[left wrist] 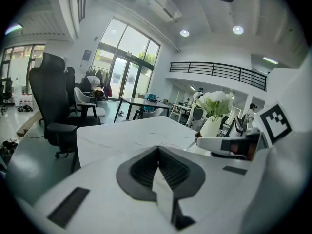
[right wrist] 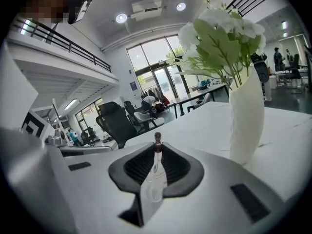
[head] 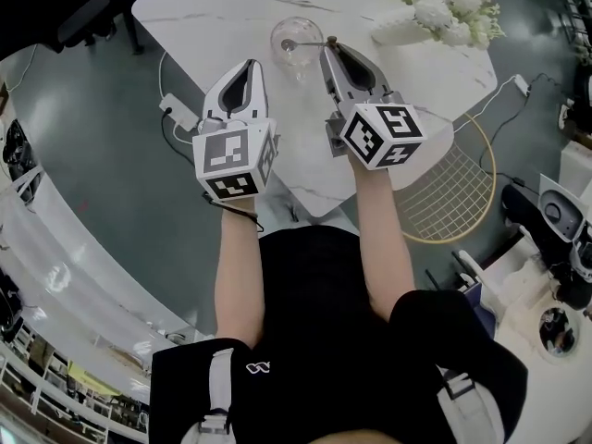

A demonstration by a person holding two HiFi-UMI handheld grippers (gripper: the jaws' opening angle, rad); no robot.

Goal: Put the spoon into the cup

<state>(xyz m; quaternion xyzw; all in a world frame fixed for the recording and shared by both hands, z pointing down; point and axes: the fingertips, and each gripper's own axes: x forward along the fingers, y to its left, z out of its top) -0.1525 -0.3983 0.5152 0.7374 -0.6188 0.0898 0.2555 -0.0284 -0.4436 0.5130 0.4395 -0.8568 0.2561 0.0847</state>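
Our right gripper (head: 330, 49) pinches the light, stiff, slippery spoon (head: 310, 43) by its handle tip, bowl at the fragile glass cup (head: 298, 28); our left gripper (head: 250, 67) sits closed, empty.

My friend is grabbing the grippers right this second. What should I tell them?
Left gripper: shut, holding nothing, above the table just left of the cup.
Right gripper: shut on the handle end of the spoon.
Cup: clear, upright on the table. The spoon's bowl end is over its mouth; how deep it sits can't be told.
Done: spoon is picked up and at the cup.
Left: probably tip the spoon in, open the right gripper, then pull back.
Careful: the vase of white flowers stands close on the right.
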